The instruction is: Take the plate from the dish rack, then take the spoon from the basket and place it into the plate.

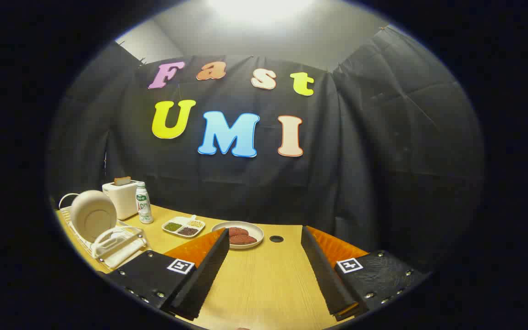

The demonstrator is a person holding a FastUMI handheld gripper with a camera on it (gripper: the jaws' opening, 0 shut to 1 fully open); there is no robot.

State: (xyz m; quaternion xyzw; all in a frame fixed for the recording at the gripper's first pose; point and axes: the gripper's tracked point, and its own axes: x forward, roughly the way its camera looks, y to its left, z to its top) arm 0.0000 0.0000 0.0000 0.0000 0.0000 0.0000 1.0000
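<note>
Step one pending: my tool (264,270) is spread wide, empty above the counter (264,284); next, swing toward the plate (93,215) standing in the dish rack (108,247).

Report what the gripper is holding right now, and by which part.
Nothing. The gripper is open, with only bare wooden table between its fingers.
</note>
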